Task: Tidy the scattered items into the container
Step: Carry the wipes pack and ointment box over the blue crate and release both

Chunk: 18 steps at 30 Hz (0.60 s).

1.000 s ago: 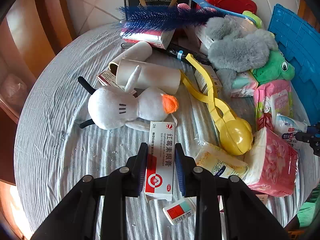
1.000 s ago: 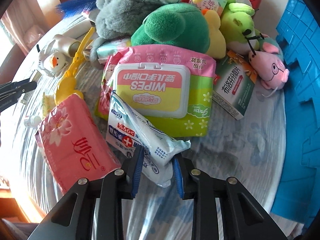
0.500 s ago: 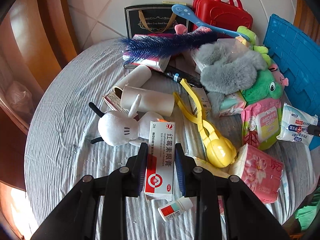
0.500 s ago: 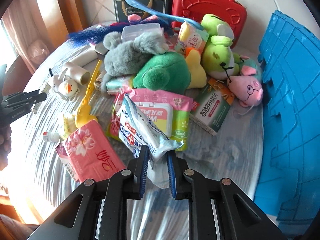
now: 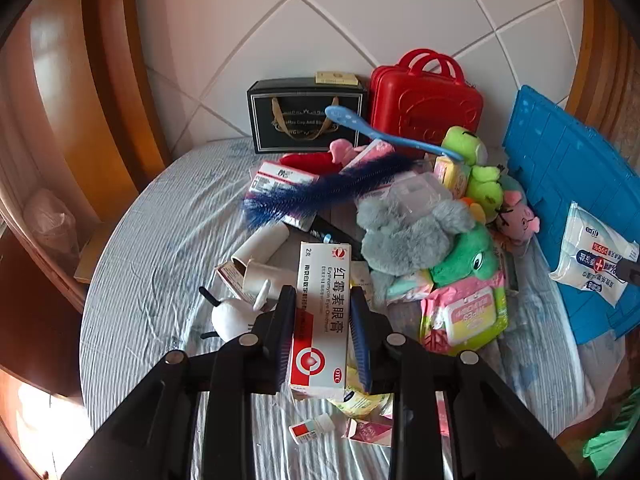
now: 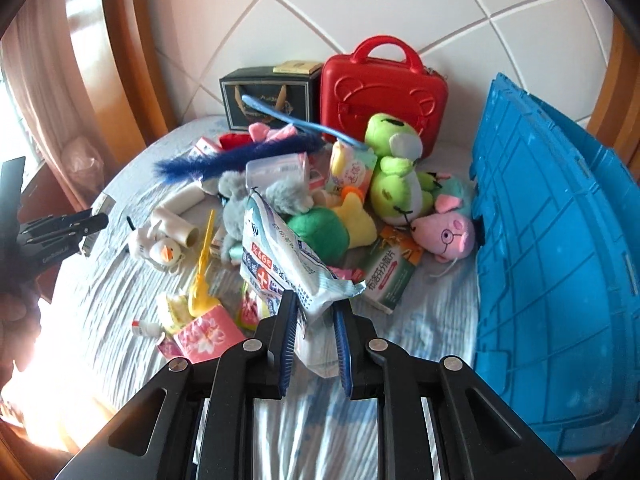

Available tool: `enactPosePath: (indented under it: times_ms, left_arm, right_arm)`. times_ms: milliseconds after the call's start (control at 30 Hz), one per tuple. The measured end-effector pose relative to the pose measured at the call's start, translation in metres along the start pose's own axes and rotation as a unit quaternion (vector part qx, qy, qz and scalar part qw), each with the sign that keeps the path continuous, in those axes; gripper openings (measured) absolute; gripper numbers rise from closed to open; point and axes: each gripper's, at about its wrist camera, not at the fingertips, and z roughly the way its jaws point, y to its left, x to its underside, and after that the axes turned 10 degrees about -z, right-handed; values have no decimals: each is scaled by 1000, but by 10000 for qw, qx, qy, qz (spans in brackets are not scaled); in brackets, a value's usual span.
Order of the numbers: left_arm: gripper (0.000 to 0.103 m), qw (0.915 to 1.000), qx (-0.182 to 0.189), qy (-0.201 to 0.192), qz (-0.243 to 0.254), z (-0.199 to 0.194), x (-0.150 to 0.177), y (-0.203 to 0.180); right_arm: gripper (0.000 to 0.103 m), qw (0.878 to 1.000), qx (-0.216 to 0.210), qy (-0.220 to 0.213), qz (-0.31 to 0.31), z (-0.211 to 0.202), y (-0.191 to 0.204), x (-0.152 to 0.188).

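My left gripper (image 5: 322, 304) is shut on a white and red ointment box (image 5: 322, 320), held in the air above the round table. My right gripper (image 6: 314, 300) is shut on a white wipes packet (image 6: 288, 268), also lifted off the cloth; the same wipes packet (image 5: 592, 260) shows at the right edge of the left wrist view, in front of the blue crate. The blue crate (image 6: 560, 260) stands at the table's right side, its ribbed wall facing me. The left gripper (image 6: 94, 222) appears at the left edge of the right wrist view.
Scattered on the striped tablecloth (image 5: 160, 240): a grey plush (image 5: 404, 232), green frog plushes (image 6: 396, 176), a pink pig (image 6: 444, 232), a blue brush (image 5: 328, 192), a wipes pack (image 5: 468, 316), pink tissues (image 6: 204, 336), yellow tongs (image 6: 202, 276). A red case (image 6: 380, 92) and black bag (image 5: 304, 116) stand at the back wall.
Both grippers rose well above the table with their loads. The ointment box and the wipes packet left the cloth. The right jaws tightened on the packet.
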Motion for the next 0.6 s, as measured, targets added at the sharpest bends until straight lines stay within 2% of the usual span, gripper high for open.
enactPosePath:
  times_ms: [300,600]
  left_arm:
    - [26,9989,235,-391,143,-52,-42,-43]
    - [26,9968,341,-631,343,-86,-62,-95]
  right_arm:
    - [18,9979,140,-594,195,-68,-19,-22]
    - [18,9938,133,-1065,282,-112,-50,-24]
